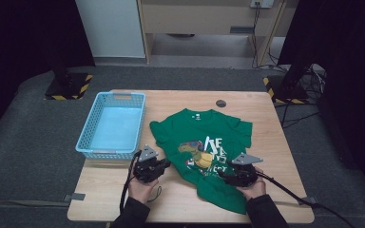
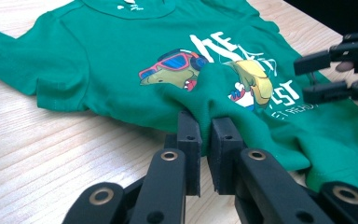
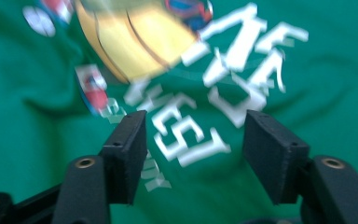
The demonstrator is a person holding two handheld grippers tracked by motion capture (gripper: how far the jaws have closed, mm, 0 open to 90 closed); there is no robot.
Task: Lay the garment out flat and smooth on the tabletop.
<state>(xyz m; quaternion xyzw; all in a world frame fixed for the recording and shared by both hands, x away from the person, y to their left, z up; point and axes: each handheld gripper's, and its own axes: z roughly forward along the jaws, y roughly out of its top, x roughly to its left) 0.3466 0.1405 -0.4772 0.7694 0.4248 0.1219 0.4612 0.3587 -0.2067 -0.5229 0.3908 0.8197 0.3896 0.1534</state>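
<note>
A green T-shirt (image 1: 204, 137) with a cartoon print and white lettering lies spread on the wooden table (image 1: 109, 194), its lower part rumpled. My left gripper (image 1: 166, 165) is at the shirt's lower left edge. In the left gripper view its jaws (image 2: 204, 126) are shut on a pinched-up fold of the shirt (image 2: 121, 56) just below the print. My right gripper (image 1: 222, 175) hovers over the shirt's lower right; it stands open (image 3: 193, 135) above the white lettering of the shirt (image 3: 331, 93), nothing pressed between its pads. The left gripper view shows the right gripper (image 2: 310, 77) farther off.
A light blue plastic basket (image 1: 89, 153) stands on the table's left side, beside the shirt. A round grommet hole (image 1: 221, 103) sits near the table's far edge. Bare wood lies along the front edge between the person's forearms.
</note>
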